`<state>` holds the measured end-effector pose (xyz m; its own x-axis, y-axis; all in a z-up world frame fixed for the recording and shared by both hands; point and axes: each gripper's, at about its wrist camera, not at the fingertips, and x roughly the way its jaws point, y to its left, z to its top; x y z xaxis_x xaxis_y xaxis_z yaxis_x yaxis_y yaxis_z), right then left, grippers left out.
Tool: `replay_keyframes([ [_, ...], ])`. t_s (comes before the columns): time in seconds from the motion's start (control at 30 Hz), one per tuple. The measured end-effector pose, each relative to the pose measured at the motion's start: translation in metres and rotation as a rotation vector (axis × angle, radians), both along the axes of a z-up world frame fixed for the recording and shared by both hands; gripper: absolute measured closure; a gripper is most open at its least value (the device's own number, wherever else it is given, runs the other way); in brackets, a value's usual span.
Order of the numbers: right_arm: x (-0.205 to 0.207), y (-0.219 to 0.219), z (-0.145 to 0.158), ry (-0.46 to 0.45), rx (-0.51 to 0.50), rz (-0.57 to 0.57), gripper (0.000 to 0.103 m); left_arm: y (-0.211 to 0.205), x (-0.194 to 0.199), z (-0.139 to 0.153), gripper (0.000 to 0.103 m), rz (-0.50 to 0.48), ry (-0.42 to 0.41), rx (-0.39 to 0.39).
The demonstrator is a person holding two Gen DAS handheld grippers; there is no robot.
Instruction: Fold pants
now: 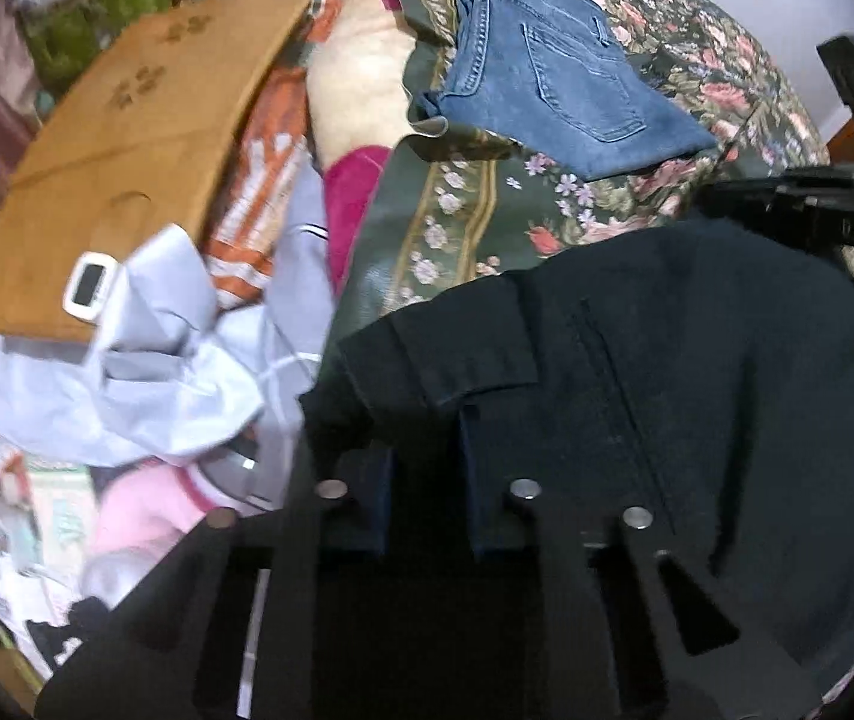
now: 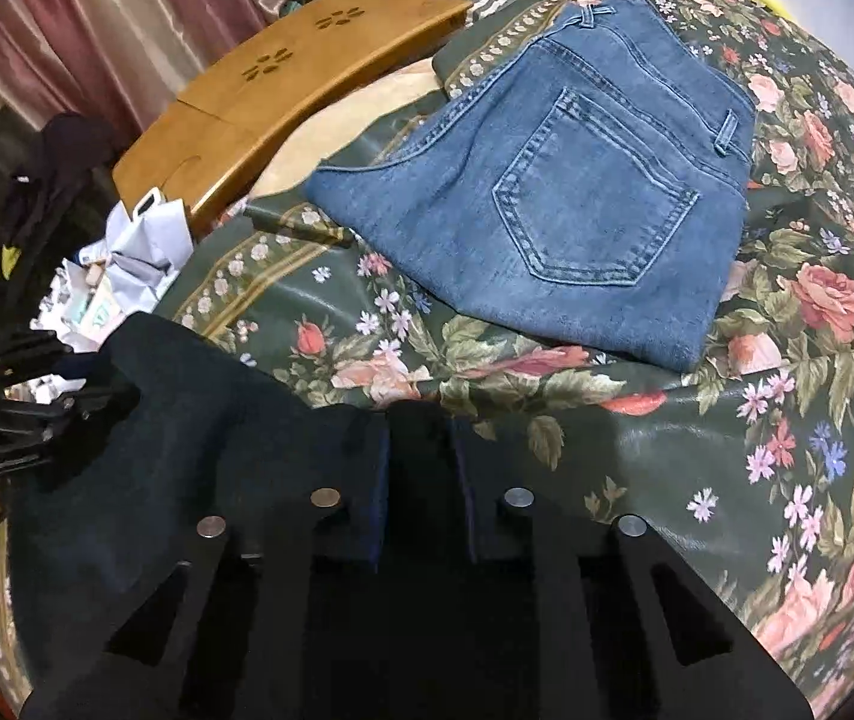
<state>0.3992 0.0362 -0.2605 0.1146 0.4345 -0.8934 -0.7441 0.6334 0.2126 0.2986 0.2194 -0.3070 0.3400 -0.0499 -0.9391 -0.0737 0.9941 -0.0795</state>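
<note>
Dark navy pants (image 1: 667, 372) lie on a floral bedspread (image 1: 463, 222). My left gripper (image 1: 424, 420) is shut on their left edge, the cloth bunched between the fingers. My right gripper (image 2: 421, 420) is shut on the same dark pants (image 2: 187, 438) at their right edge. The left gripper shows in the right wrist view (image 2: 37, 414) at the far left, and the right gripper shows in the left wrist view (image 1: 787, 204) at the far right. A folded pair of blue jeans (image 2: 553, 204) lies further back on the bedspread (image 2: 757, 420); it also shows in the left wrist view (image 1: 547, 78).
A wooden lap tray (image 1: 127, 150) lies at the back left, also in the right wrist view (image 2: 283, 96). A pile of light clothes (image 1: 145, 372) with a small white timer (image 1: 88, 288) sits left of the bedspread. Pink curtains (image 2: 85, 36) hang behind.
</note>
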Motion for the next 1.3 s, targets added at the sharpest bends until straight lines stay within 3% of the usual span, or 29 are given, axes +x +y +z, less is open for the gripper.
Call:
replay_keyframes([
  [0.1,-0.001,-0.002,0.001,-0.036,-0.004,-0.019,0.094,-0.003,-0.005,-0.005,0.085,-0.002,-0.012,0.098],
  [0.2,-0.005,0.0,0.003,-0.11,-0.036,-0.04,0.097,-0.002,-0.01,-0.008,0.085,0.014,-0.019,0.138],
  [0.3,-0.006,-0.003,0.007,-0.199,-0.09,-0.103,0.101,0.002,-0.012,-0.007,0.083,0.038,-0.017,0.128],
  [0.37,0.003,-0.017,0.01,-0.209,-0.109,-0.193,0.101,0.008,-0.015,-0.002,0.082,0.06,-0.012,0.11],
  [0.5,-0.005,-0.053,0.039,-0.181,-0.012,-0.277,0.1,0.011,-0.039,0.027,0.076,0.046,-0.057,0.115],
  [0.57,-0.024,-0.069,0.06,-0.173,0.045,-0.279,0.096,0.01,-0.052,0.043,0.054,0.037,-0.099,0.111],
  [0.63,-0.047,-0.078,0.078,-0.183,0.084,-0.265,0.077,0.008,-0.065,0.059,0.038,0.026,-0.148,0.115],
  [0.73,-0.09,-0.084,0.1,-0.226,0.125,-0.226,0.055,-0.002,-0.09,0.079,0.03,-0.024,-0.208,0.115],
  [0.83,-0.138,-0.085,0.11,-0.252,0.132,-0.159,0.053,-0.013,-0.109,0.084,0.02,-0.07,-0.225,0.118],
  [0.93,-0.172,-0.084,0.103,-0.251,0.127,-0.123,0.041,-0.026,-0.124,0.078,0.016,-0.121,-0.215,0.136],
  [1.07,-0.203,-0.076,0.078,-0.224,0.079,-0.065,0.041,-0.04,-0.13,0.056,0.015,-0.171,-0.156,0.135],
  [1.3,-0.198,-0.052,0.05,-0.228,0.009,-0.066,0.037,-0.064,-0.109,0.039,0.015,-0.206,-0.122,0.141],
])
